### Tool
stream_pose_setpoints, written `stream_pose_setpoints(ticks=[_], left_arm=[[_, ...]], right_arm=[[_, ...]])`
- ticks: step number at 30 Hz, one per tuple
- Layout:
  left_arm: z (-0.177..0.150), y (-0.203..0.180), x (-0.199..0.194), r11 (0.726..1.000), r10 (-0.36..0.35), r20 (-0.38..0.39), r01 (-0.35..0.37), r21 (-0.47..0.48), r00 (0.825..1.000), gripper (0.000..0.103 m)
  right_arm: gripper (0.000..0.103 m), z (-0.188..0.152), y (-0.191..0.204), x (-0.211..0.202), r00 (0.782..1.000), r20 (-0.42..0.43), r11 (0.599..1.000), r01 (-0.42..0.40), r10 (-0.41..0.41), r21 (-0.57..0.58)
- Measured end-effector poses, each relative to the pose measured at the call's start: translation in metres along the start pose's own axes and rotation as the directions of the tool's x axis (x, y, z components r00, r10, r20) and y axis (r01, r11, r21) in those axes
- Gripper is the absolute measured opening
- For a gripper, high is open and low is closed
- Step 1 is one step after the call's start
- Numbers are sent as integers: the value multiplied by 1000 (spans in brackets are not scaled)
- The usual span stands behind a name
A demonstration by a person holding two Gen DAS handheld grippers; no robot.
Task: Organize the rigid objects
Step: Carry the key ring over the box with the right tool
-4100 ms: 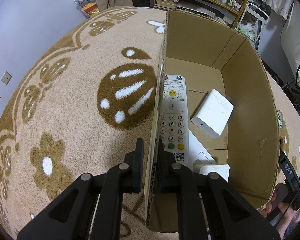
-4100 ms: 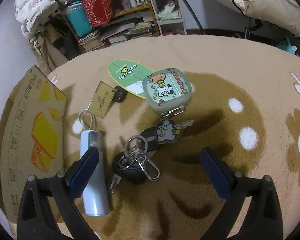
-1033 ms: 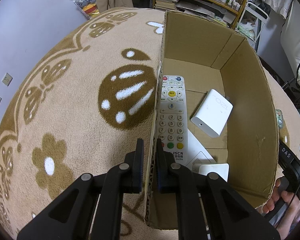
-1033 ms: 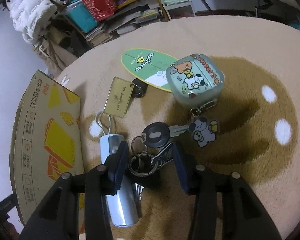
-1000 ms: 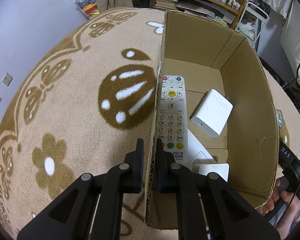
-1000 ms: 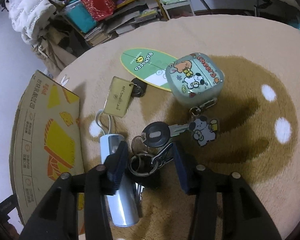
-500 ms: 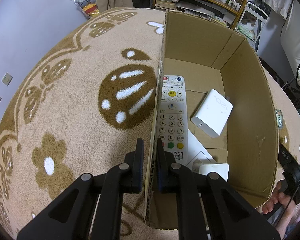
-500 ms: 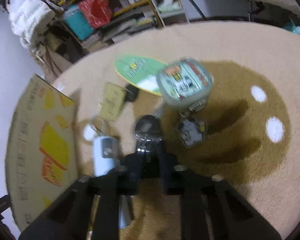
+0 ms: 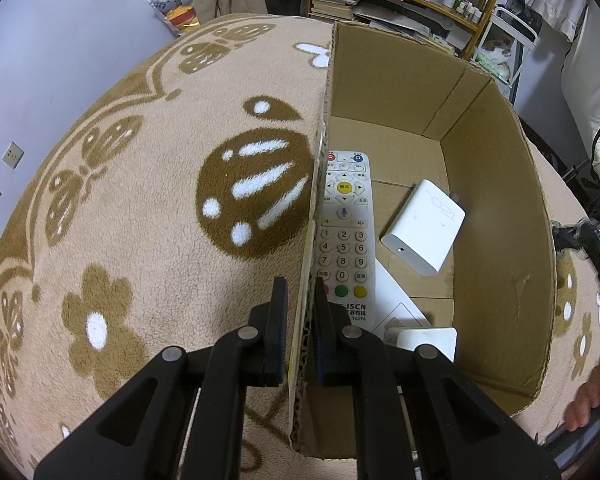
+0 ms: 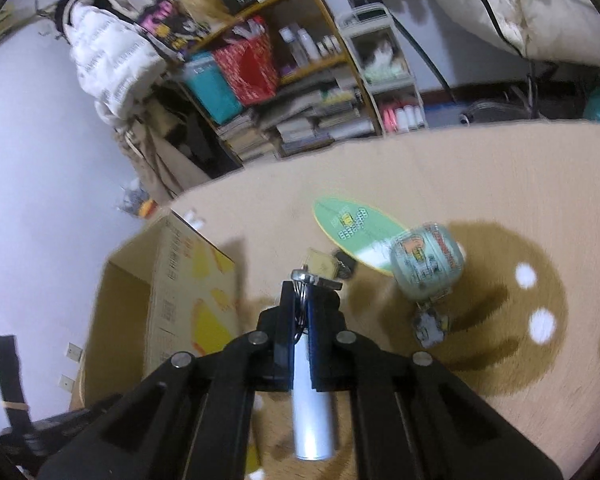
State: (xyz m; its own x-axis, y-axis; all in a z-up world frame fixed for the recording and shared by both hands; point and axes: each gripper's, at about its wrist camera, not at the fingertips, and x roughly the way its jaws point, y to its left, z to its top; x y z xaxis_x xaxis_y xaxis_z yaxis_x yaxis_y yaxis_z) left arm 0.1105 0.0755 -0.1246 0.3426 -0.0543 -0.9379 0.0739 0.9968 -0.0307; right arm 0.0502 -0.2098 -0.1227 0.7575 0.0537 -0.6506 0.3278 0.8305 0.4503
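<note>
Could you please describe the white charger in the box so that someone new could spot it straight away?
Look inside the open cardboard box on the patterned rug. On its floor, right of the long remote that lies along the left wall, sits the charger. It is the only plain white block there: no buttons, grey lettering on top and a small port on its near end.

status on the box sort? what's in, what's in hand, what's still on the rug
Done: the remote, a white charger and other white items lie in the cardboard box.
In hand: the left gripper clamps the box wall; the right gripper has just closed on the key ring.
Left on the rug: the pale blue cylinder, green earbud case, green oval card, gold tag.
</note>
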Motion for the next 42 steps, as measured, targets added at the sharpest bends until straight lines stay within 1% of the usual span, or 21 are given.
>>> stream_pose_setpoints(ticks=[4,8,13,17,23,27,29,33,37,42], left_arm=[[0,1,0,1000,-2,0,2,-1,1000,11],[0,1,0,1000,0,0,0,1,1000,11],[0,1,0,1000,-1,0,1,0,1000,11],[0,1,0,1000,-2,0,2,0,1000,11],[0,1,1,1000,-4,-1,4,-1,1000,11],[0,1,1,1000,-4,0,4,1,1000,11],[0,1,1,1000,-4,0,4,1,1000,11],[1,0,1,1000,-1,0,1,3,1000,11],[0,0,0,1000,1,2,-1,8,1000,11],[-1,0,0,1000,0,1,0,8,1000,11]], right_arm=[[7,9,19,-23,997,57,998,-57,58,-33],[7,13,41,-40,989,84,991,-119,124,-64],[7,5,77,-53,982,80,974,-159,174,-160],[7,0,96,-58,975,75,959,-188,208,-214],[7,-8,115,-59,966,53,936,-229,252,-267],[7,-18,122,-47,967,9,923,-240,255,-300],[7,-22,121,-41,968,-4,925,-241,251,-295],[7,-31,125,-33,980,-8,920,-189,198,-344],[7,-35,123,-20,981,-53,918,-191,184,-347],[7,-41,125,-13,987,-63,904,-160,148,-395]])
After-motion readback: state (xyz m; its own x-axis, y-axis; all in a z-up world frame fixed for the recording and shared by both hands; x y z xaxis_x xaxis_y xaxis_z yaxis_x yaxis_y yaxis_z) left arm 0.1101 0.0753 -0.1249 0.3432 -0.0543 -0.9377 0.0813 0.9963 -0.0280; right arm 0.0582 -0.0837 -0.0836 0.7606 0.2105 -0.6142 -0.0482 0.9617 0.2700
